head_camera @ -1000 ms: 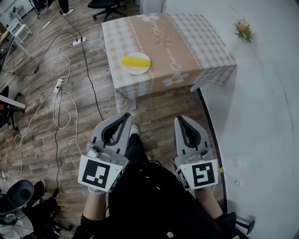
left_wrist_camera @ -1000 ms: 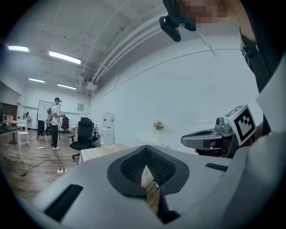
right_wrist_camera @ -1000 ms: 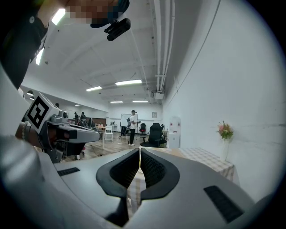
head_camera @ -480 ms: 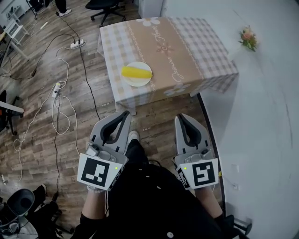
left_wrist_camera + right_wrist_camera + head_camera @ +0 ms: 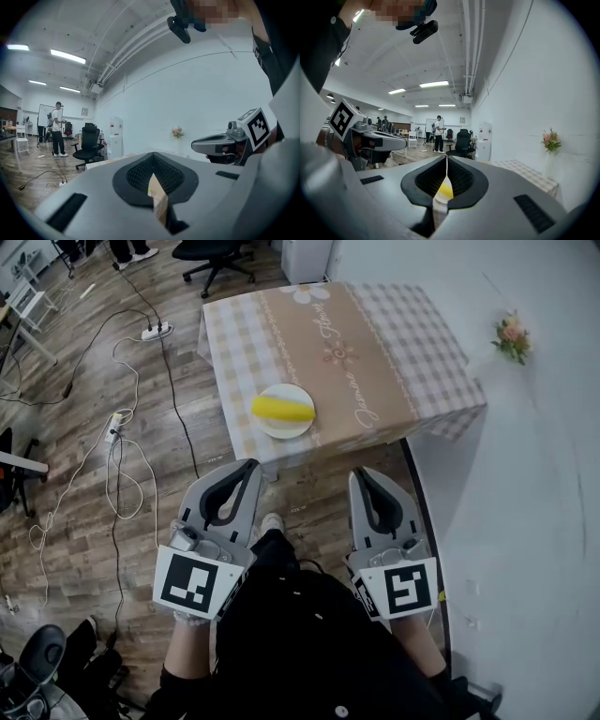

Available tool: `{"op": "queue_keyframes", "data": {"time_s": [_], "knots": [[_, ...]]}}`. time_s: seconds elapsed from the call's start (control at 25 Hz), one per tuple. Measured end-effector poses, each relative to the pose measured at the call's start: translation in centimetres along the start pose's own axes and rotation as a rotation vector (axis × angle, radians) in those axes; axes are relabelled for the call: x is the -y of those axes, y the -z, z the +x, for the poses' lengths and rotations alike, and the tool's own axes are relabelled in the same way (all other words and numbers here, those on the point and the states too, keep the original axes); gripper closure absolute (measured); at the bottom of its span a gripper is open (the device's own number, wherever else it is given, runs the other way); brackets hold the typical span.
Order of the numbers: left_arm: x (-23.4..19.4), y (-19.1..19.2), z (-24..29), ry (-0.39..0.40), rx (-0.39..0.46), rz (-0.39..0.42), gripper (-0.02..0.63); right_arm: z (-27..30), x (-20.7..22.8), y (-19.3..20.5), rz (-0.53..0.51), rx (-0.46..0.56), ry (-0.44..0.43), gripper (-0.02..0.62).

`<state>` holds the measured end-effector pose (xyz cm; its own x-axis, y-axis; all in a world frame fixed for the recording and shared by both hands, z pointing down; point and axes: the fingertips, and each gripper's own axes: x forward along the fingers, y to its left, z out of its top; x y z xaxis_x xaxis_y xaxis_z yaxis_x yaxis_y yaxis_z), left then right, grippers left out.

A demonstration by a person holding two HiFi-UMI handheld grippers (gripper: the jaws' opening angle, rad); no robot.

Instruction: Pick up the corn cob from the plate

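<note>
The yellow corn cob [image 5: 283, 409] lies across a white plate [image 5: 281, 432] near the front left corner of a table with a checked cloth [image 5: 394, 343]. Both grippers are held side by side below the table's front edge, short of it and apart from the plate. My left gripper [image 5: 246, 468] is shut with nothing in it, and so is my right gripper [image 5: 361, 476]. In the right gripper view a sliver of yellow corn [image 5: 445, 190] shows through the slit behind the closed tips [image 5: 446, 158]. The left gripper view looks over its closed jaws [image 5: 152, 157] at the right gripper [image 5: 220, 143].
Cables [image 5: 117, 456] and a power strip [image 5: 157, 331] trail over the wooden floor at the left. An office chair [image 5: 216, 251] stands behind the table. A white wall with a small bunch of flowers [image 5: 511, 337] runs along the right. A person [image 5: 57, 129] stands far off.
Both grippers have moved forward together toward the table. The plate with the corn now sits lower and nearer in the head view. The jaws stayed shut.
</note>
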<state>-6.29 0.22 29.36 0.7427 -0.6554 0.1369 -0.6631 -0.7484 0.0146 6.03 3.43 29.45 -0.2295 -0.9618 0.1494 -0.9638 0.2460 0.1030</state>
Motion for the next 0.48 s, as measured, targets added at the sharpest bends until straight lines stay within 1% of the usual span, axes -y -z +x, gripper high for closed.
{"op": "queue_keyframes", "data": {"time_s": [0.12, 0.28, 0.48], "knots": [[-1.7, -0.3, 1.4, 0.002, 0.011, 0.014, 0.594, 1.9, 0.5, -0.2, 0.001, -0.004, 0.004, 0.552], [-3.5, -0.4, 3.1, 0.01, -0.006, -0.004, 0.594, 4.4, 1.1, -0.5, 0.0, -0.008, 0.01, 0.552], [-6.0, -0.4, 4.9, 0.023, 0.002, 0.001, 0.594, 7.3, 1.3, -0.8, -0.003, -0.014, 0.016, 0.552]]}}
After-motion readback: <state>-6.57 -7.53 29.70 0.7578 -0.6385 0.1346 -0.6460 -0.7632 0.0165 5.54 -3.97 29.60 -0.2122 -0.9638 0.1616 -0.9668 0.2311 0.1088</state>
